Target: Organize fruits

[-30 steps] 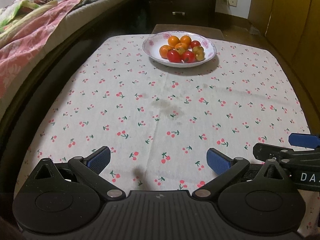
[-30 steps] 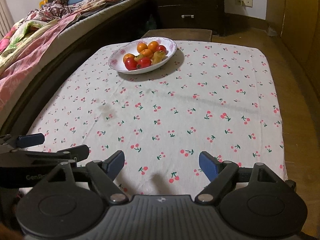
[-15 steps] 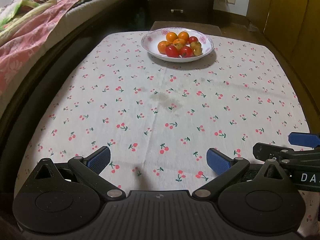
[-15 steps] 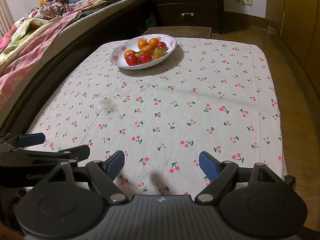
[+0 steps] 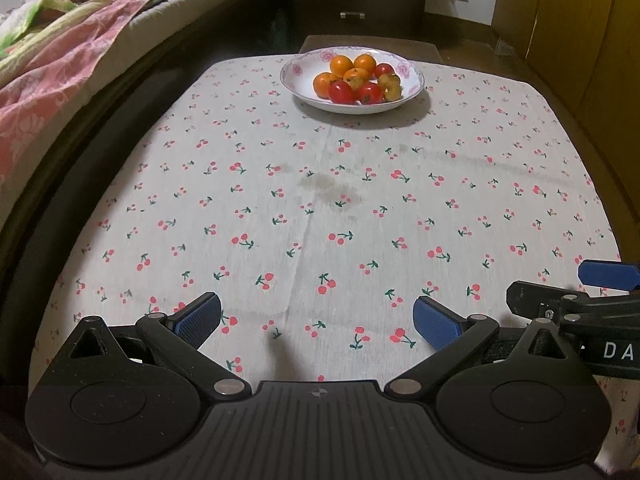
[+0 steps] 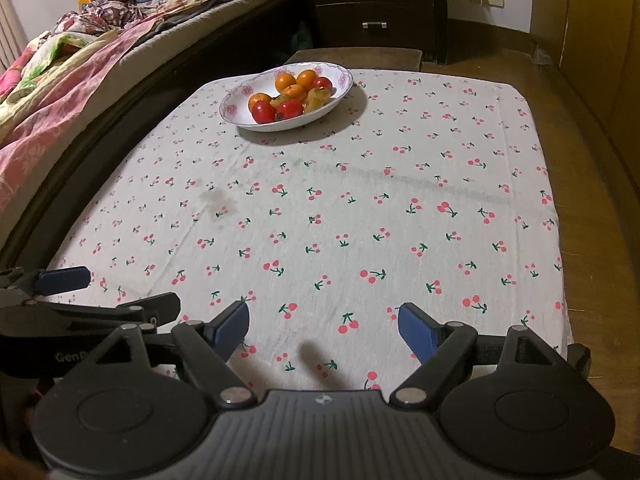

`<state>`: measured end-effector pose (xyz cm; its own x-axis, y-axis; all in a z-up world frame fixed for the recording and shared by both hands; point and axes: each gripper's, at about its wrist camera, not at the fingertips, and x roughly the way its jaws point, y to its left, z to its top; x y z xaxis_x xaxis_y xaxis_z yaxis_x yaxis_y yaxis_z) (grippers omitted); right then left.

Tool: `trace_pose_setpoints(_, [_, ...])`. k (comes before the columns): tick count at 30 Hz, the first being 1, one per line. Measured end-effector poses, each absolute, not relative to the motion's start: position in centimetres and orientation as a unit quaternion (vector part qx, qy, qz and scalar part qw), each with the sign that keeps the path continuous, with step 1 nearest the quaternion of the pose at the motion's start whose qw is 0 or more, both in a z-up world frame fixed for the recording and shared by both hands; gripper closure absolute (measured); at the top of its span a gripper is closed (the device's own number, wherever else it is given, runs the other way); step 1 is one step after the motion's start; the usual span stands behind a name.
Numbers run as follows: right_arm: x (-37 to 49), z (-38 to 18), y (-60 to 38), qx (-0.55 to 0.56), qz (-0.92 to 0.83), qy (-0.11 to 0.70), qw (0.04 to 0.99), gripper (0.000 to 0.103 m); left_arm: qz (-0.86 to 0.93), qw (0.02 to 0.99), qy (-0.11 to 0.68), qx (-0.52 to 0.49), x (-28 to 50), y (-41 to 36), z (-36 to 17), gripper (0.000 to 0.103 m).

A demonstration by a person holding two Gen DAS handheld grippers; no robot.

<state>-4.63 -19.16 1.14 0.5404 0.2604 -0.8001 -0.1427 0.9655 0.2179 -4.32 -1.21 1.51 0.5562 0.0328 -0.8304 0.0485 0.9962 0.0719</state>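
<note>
A white bowl with pink flowers (image 5: 412, 92) (image 6: 240, 92) stands at the far end of the table. It holds several oranges (image 5: 341, 65) (image 6: 285, 81), red tomatoes (image 5: 341, 92) (image 6: 263, 112) and yellowish fruits (image 5: 390, 81) (image 6: 318, 97). My left gripper (image 5: 316, 318) is open and empty near the table's front edge. My right gripper (image 6: 324, 324) is open and empty beside it, also near the front edge. Each gripper shows at the edge of the other's view.
The table carries a white cloth with a cherry print (image 5: 360, 208) (image 6: 360, 208) with a faint stain near the middle. A bed with pink bedding (image 5: 60, 68) runs along the left. A dark drawer chest (image 6: 376, 8) stands behind the table. Wooden floor lies on the right.
Both grippers have drawn back a little from the bowl and stay open. The bowl and fruit have not moved.
</note>
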Motion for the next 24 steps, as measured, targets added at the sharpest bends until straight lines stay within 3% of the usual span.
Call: trace_pose_setpoints(24, [-5.05,0.83,-18.97,0.058,0.115,0.479,0.868,0.016,-0.001,0.87,0.49,0.046,-4.83,-1.23,1.16,0.0])
